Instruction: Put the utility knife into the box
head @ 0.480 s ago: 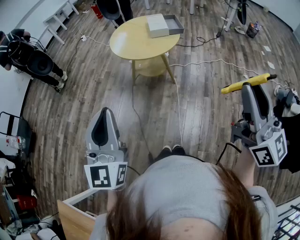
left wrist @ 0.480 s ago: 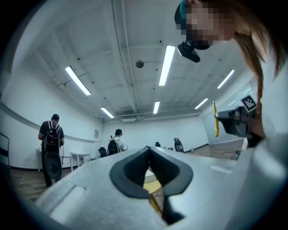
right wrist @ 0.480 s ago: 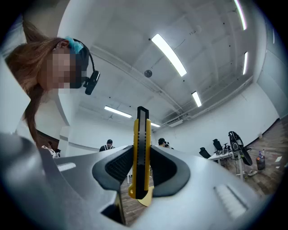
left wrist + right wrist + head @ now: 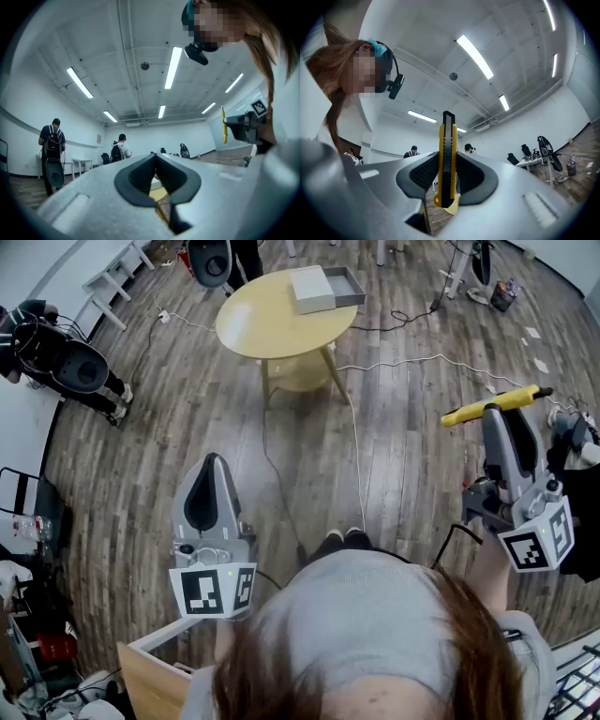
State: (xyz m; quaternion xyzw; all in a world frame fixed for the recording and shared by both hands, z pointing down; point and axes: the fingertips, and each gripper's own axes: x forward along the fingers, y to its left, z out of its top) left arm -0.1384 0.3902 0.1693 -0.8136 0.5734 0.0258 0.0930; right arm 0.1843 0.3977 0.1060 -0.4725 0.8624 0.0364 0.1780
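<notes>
Utility knife (image 4: 495,406), yellow body with a black slider, is clamped in the right gripper (image 4: 503,423) at roughly 3 o'clock in my head view. It lies crosswise to the jaws, with its ends sticking out on both sides. In the right gripper view the knife (image 4: 446,159) stands upright between the two dark pads, and both pads press on its flat sides. The grip sits on the lower half of the body, and the black tip rises clear above the jaws.

The left gripper (image 4: 211,463) is at about 8 o'clock in the head view, held over the wooden floor (image 4: 187,418). In the left gripper view its jaws meet at the tips, and I see nothing between them.

The box (image 4: 314,292) sits at 12 o'clock on a round yellow table (image 4: 272,324), towards the table's 1 o'clock edge. One part is white, and a grey open tray lies just beside it. The box is well apart from both grippers.

A white cable (image 4: 357,460) runs across the floor from under the table towards 6 o'clock. A person (image 4: 56,352) in dark gear stands at 10 o'clock.
</notes>
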